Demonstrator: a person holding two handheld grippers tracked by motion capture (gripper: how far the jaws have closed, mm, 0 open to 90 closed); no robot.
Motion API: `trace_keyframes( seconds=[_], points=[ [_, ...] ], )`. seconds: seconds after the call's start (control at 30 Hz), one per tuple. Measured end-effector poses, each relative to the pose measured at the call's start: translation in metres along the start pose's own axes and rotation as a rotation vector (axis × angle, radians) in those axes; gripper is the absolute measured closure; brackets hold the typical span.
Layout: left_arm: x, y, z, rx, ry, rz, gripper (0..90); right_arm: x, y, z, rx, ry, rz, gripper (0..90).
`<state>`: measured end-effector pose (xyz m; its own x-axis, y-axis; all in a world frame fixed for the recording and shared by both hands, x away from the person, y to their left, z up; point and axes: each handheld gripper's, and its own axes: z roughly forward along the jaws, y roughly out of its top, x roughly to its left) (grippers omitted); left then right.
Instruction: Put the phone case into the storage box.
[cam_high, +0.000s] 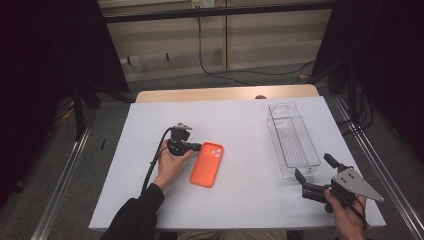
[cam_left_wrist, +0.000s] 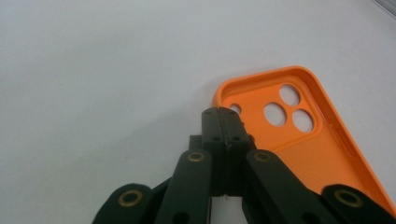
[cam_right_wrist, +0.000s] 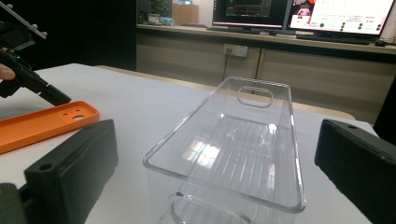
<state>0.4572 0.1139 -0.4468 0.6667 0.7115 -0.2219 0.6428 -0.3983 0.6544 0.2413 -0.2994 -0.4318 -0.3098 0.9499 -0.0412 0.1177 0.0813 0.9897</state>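
Black jaws of the left claw (cam_left_wrist: 223, 122) were pressed together w/ nothing between them. Tips sat at the camera-cutout end of the orange phone case (cam_left_wrist: 299, 135), over its corner near the small hole; whether they touched the rim couldn't be told. In the high view the left claw (cam_high: 196, 147) pointed right, approx. level, just beside the case's top-left corner, w/ the left hand (cam_high: 171, 162) wrapped around its body and a black cable (cam_high: 152, 162) trailing back along the forearm.

Phone case (cam_high: 207, 164) lay flat on the white desk (cam_high: 235, 120), inner side up, lens cutouts at the far end, slightly left of desk centre.

Right claw (cam_high: 315, 164) was spread wide, nothing between the jaws. It was held by the right hand (cam_high: 347, 212) near the desk's front-right corner, grey three-cornered plate (cam_high: 356, 183) on top, jaws aimed up-left at the near end of the clear plastic bin (cam_high: 292, 140). In the right gripper view the bin (cam_right_wrist: 233, 135) stood upright and open-topped between the two jaws' lines of sight, near short wall closest; jaws not touching it.

Bin lay lengthwise on the desk's right side, well apart from the case. Beyond the desk: wooden edge, grey floor, dark cables, monitors at the back.
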Motion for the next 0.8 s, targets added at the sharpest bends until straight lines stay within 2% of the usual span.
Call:
trace_keyframes(
  seconds=[0.8],
  points=[
    [0.0,0.008,0.013,0.009,0.0,0.015,90.0,0.0,0.0,0.0,-0.003,0.002,-0.001,0.0]
  ],
)
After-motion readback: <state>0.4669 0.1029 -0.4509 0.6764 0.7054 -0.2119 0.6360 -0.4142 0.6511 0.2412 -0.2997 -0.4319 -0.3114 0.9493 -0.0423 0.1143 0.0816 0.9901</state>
